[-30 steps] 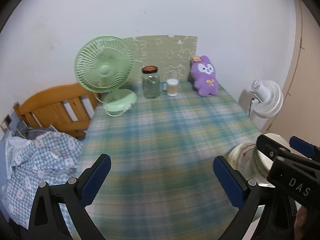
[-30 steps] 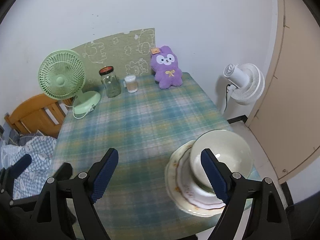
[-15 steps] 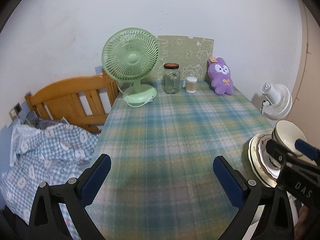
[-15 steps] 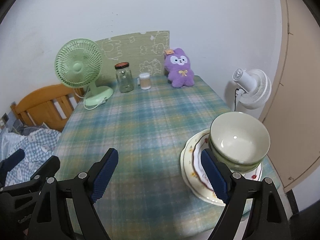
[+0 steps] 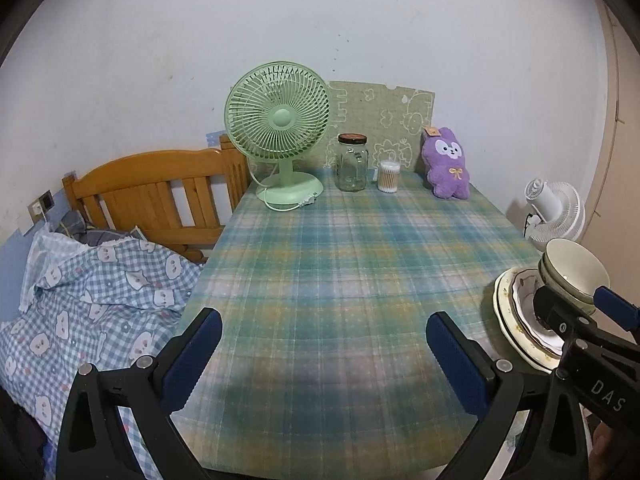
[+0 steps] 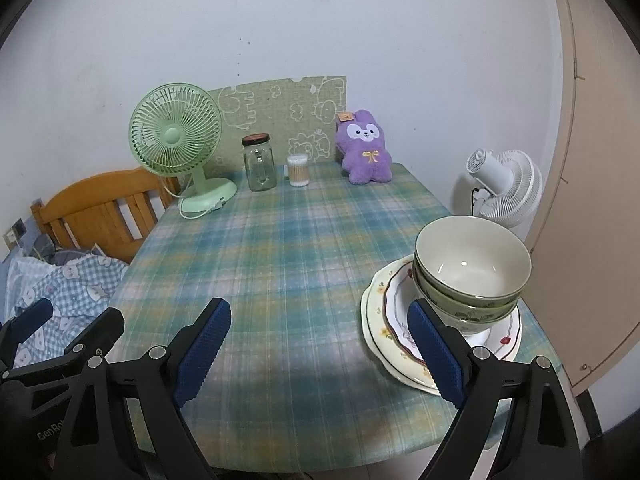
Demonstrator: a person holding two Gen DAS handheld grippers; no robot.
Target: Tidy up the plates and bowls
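Bowls [image 6: 472, 268] nested, green outside, on stacked floral plates [image 6: 384, 320].

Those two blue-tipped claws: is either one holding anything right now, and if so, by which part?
Nothing is held. The left gripper and the right gripper both stand open over bare tablecloth; the stacked bowls sit untouched on the plates.
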